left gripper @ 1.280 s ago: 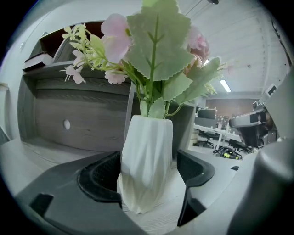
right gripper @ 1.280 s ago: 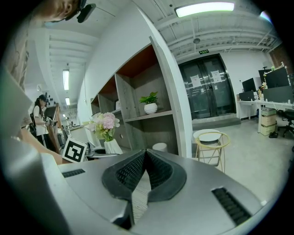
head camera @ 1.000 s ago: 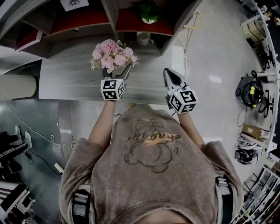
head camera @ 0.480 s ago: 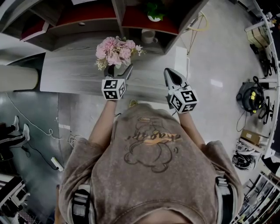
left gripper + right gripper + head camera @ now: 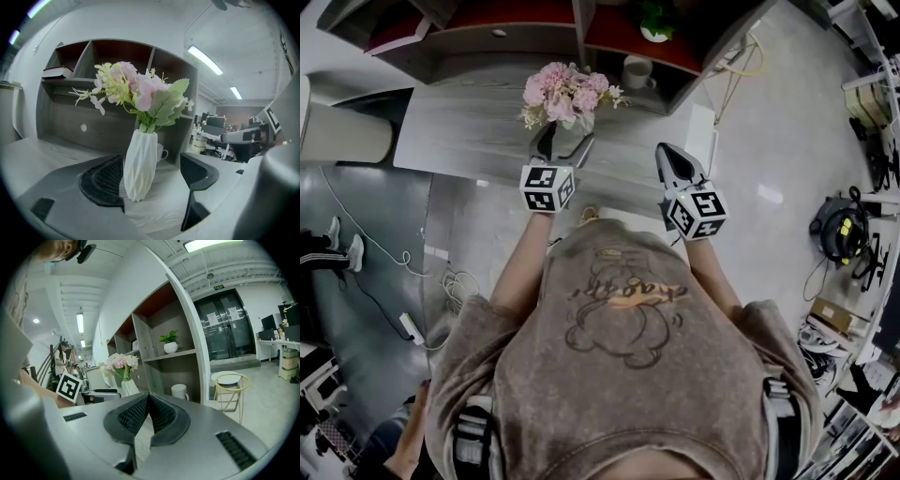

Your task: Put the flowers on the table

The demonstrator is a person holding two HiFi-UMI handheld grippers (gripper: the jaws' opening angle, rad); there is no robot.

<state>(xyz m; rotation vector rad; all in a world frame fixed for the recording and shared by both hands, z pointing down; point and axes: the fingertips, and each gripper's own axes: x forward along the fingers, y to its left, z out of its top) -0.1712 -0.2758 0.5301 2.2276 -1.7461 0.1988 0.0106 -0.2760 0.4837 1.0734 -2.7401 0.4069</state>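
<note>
A bunch of pink flowers [image 5: 567, 94] in a white ribbed vase [image 5: 140, 164] stands upright on the grey wood table [image 5: 469, 141], just in front of the shelf unit. My left gripper [image 5: 564, 141] is open. In the left gripper view its jaws flank the vase's base, and the vase stands on its own, nearer the left jaw. The blooms [image 5: 136, 91] rise above the jaws. My right gripper [image 5: 667, 155] hovers to the right of the vase, shut and holding nothing. From the right gripper [image 5: 149, 401] view, the flowers [image 5: 121, 363] show to the left.
A dark shelf unit [image 5: 534, 37] backs the table, holding a white mug [image 5: 636, 70] and a small potted plant [image 5: 654, 19]. A round stool [image 5: 229, 380] stands on the floor to the right. The table's near edge runs just under both grippers.
The left gripper's jaws have spread apart and let go of the vase, which now stands on the table. The right gripper stays shut in about the same place.
</note>
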